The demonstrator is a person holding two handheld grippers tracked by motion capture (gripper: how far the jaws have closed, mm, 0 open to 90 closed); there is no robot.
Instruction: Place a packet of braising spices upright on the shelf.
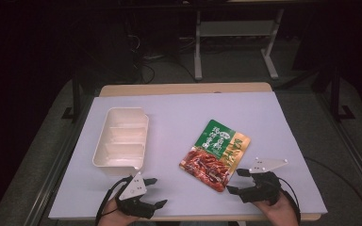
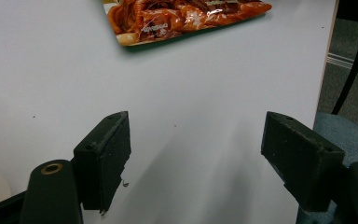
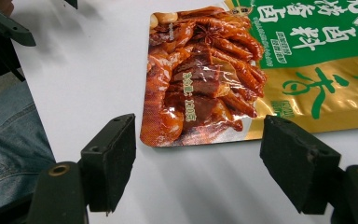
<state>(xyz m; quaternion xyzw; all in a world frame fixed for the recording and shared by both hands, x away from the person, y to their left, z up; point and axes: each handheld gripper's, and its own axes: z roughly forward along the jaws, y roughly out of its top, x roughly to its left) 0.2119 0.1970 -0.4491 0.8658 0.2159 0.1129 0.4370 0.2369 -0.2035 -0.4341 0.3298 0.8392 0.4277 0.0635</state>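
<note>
A flat food pouch [image 1: 215,154], green and gold with a picture of red braised meat, lies on the white table right of centre. Its bottom edge shows in the left gripper view [image 2: 186,18] and its meat picture in the right gripper view [image 3: 223,74]. A cream divided tray [image 1: 121,141] sits to the left. My left gripper [image 1: 153,192] rests open near the front edge, below the tray, with nothing between its pads [image 2: 105,154]. My right gripper [image 1: 235,181] is open just off the pouch's near corner, its pads [image 3: 112,158] standing apart from the pouch.
The white tabletop [image 1: 179,113] runs wide between tray and pouch and behind them. Its front edge lies just under both hands. Jeans [image 3: 9,144] show past the table edge in the right gripper view. Desk legs [image 1: 198,47] and cables stand on the dark floor beyond.
</note>
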